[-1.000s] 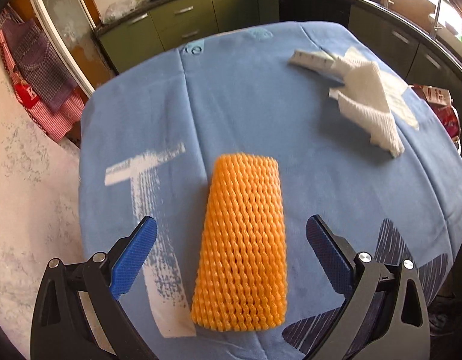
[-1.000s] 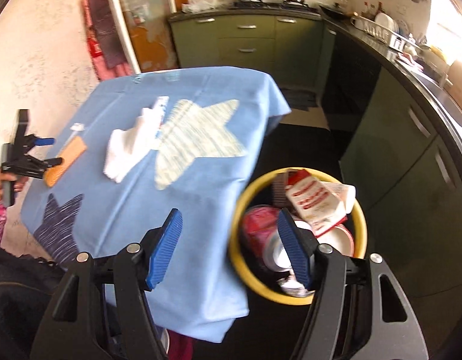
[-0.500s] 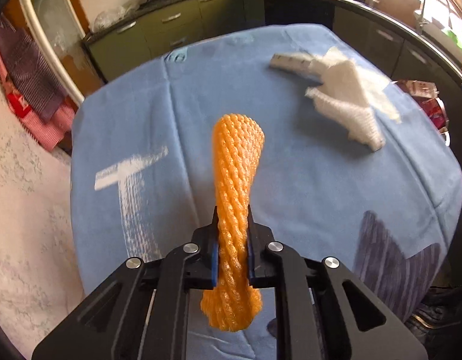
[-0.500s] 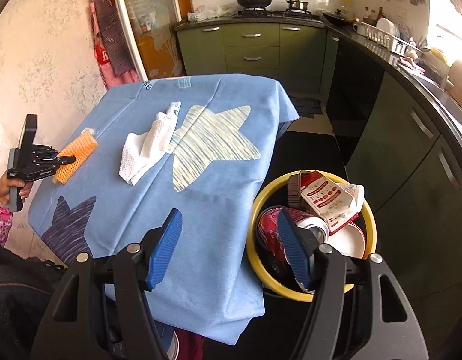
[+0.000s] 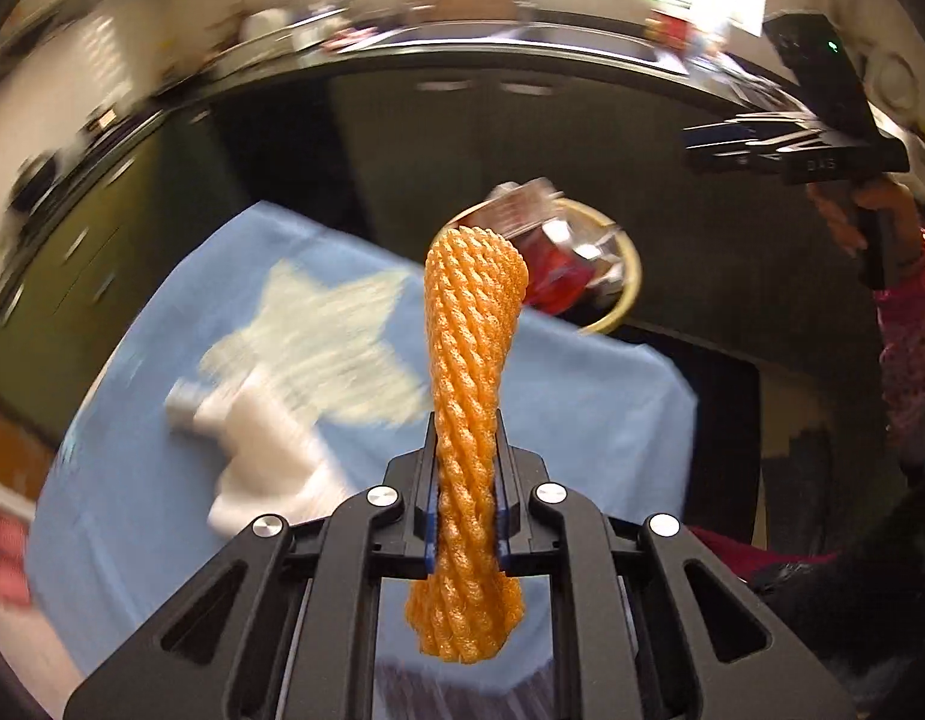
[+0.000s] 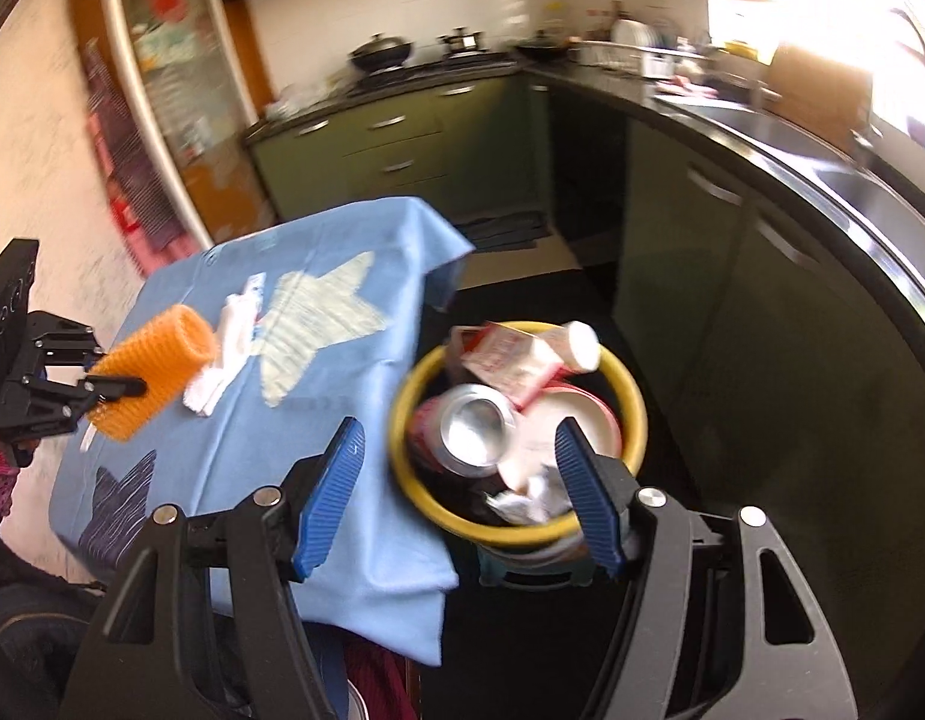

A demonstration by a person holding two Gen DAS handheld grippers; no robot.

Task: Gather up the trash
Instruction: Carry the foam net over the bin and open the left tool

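Kitchen, blue tablecloth [image 6: 318, 420]. Orange foam net [image 5: 471, 408] is pinched at mid-length in my left gripper [image 5: 467, 516], lifted off the cloth. Right gripper [image 6: 462, 480] is spread wide, empty, above the yellow bin [image 6: 633, 414] beside the table. Bin holds a can [image 6: 474, 429] and carton [image 6: 504, 357]. White tissue [image 6: 228, 354] left to collect.

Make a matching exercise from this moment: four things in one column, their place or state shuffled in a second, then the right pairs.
Things:
1. orange foam net
2. white tissue
3. drink can
4. right tongs

Place or state:
A. lying on the blue tablecloth
B. open, holding nothing
C. pinched in the left tongs
D. inside the yellow bin

Pairs: 1-C, 2-A, 3-D, 4-B
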